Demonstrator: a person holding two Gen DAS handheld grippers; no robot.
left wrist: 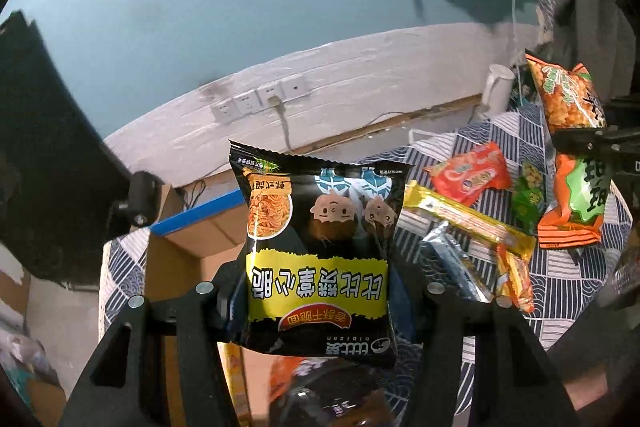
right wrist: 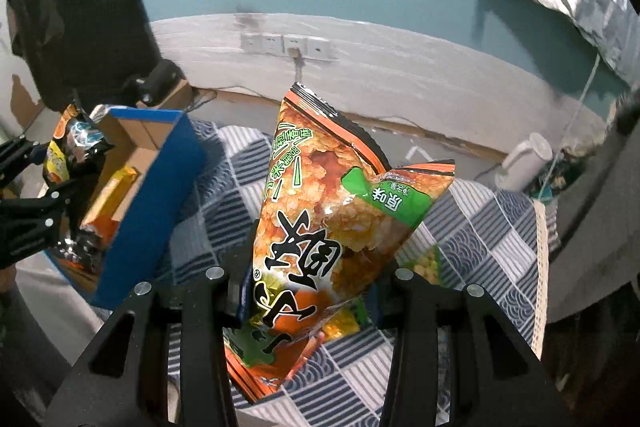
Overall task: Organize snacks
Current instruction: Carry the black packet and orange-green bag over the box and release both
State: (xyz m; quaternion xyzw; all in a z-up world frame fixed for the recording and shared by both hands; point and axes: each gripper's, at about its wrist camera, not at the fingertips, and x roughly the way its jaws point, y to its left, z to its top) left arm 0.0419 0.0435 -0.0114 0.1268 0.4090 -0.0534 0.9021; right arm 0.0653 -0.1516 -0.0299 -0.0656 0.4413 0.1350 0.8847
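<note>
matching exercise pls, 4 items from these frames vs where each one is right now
Items
1. black and yellow noodle snack bag
2. orange and green rice cracker bag
3. blue-edged cardboard box
4. long yellow wrapped snack bar

Places
A. lying flat on the blue patterned tablecloth
B. clamped in the right gripper
C. standing open at the table's left side
D. clamped in the left gripper

Pairs: 1-D, 2-B, 3-C, 4-A
</note>
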